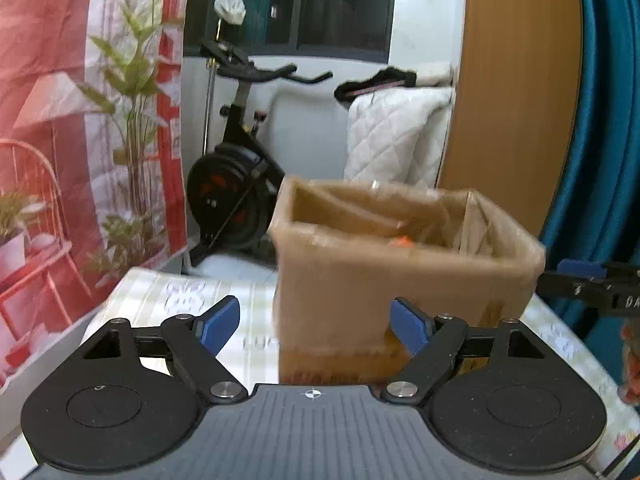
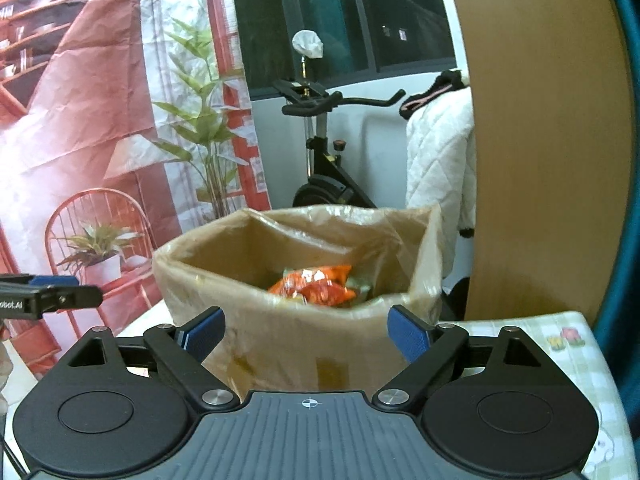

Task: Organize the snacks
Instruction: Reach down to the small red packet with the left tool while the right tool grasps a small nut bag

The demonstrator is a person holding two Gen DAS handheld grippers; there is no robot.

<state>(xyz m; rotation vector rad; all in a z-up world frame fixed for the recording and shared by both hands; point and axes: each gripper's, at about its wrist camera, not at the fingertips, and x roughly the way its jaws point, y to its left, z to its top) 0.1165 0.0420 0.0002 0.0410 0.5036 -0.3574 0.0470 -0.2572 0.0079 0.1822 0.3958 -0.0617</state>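
A cardboard box [image 1: 400,280] lined with clear plastic stands on the checked tablecloth [image 1: 160,292], blurred in the left wrist view. Orange snack packets [image 2: 316,286] lie inside the box [image 2: 248,240]; the left wrist view shows only an orange speck of a packet [image 1: 402,242]. My left gripper [image 1: 316,324] is open in front of the box's left part, with nothing between its blue pads [image 1: 222,322]. My right gripper [image 2: 306,334] is open just before the box's near wall and holds nothing. Each gripper shows at the edge of the other's view: the right gripper [image 1: 592,280] and the left gripper [image 2: 48,292].
Behind the table stand an exercise bike [image 1: 236,184], a white quilt [image 1: 396,140] and a wooden panel [image 1: 516,100], with a teal curtain [image 1: 600,160] on the right. A red printed backdrop [image 2: 80,120] fills the left. The tablecloth [image 2: 560,344] ends close behind the box.
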